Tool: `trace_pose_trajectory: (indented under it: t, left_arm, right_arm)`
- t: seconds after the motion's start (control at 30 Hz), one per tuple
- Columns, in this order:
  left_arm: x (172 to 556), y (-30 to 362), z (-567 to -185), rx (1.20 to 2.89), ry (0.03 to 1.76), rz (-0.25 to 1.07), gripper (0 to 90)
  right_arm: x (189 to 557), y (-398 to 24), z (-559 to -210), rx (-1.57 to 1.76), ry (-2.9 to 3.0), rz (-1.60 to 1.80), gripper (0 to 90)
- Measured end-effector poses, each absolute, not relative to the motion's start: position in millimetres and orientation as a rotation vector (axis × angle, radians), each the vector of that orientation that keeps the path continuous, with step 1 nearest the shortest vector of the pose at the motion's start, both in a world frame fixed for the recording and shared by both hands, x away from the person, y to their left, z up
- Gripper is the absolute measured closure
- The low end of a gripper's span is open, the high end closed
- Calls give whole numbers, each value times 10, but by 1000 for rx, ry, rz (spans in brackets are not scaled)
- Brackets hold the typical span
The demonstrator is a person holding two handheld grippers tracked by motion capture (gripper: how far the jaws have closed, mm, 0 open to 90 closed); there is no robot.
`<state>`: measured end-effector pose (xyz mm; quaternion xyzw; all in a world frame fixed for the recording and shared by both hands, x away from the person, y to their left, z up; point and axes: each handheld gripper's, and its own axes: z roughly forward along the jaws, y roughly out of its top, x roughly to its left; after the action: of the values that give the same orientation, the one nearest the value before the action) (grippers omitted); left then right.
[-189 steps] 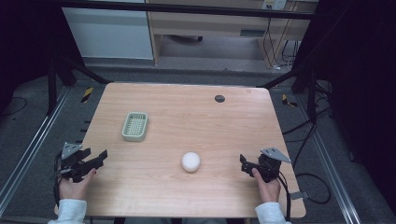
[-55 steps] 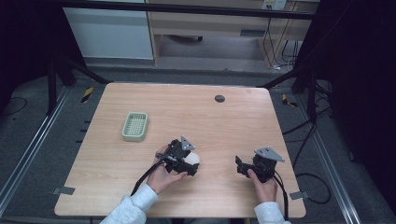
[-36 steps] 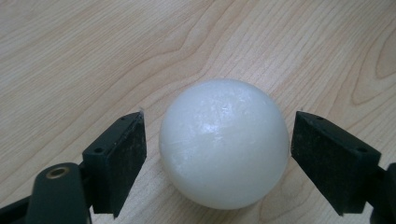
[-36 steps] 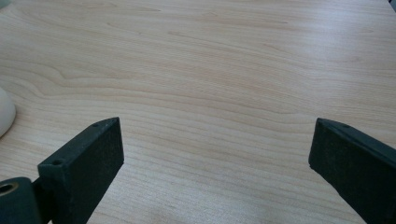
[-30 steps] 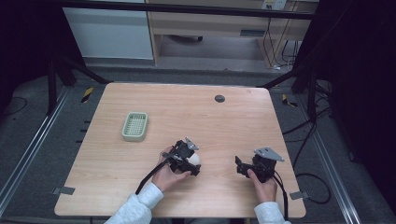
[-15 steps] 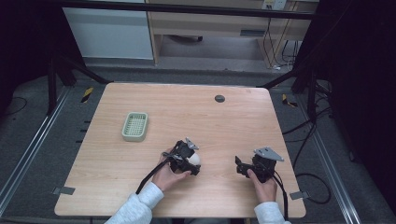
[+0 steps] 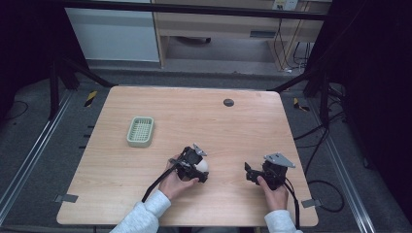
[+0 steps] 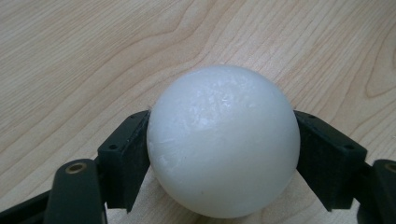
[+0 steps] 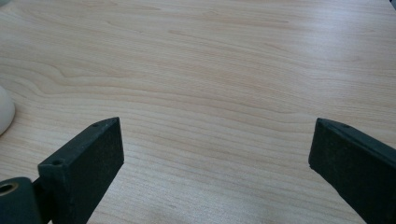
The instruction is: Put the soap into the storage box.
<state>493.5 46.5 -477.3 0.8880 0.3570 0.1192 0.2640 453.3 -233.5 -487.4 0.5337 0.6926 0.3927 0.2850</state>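
Note:
A white ball (image 7: 204, 165) (image 8: 223, 140) rests on the wooden table (image 7: 194, 116), right of the middle near the front. My left gripper (image 7: 199, 170) (image 8: 223, 135) is at the ball. Its jaws are closing onto it, and both black pads (image 8: 128, 154) press against the ball's sides. My right gripper (image 7: 248, 173) (image 9: 215, 154) sits low over the table to the right of the ball, open with bare wood between its jaws. A sliver of the ball (image 9: 4, 116) shows at the left edge of the right gripper view.
A small pale green basket (image 7: 140, 131) stands on the left half of the table. A small dark round disc (image 7: 228, 102) lies near the far edge. Black frame posts and cables surround the table.
My left gripper has come from the table's left front edge to the ball and stays around it. Over the last second neither hand has visibly moved.

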Motion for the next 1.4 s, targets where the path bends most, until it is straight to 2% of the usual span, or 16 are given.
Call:
trace_pose_trajectory:
  t: [0.37,1.4]
  left_arm:
    - [4925,498,-4743,2425,959,349,241]
    - [4838,783,-4403,2340,964,374,242]
  right_arm:
    - [4533,-2335,-4874,1426,1853,1049,36]
    - [4532,-2333,-4874,1422,1853,1050,36]
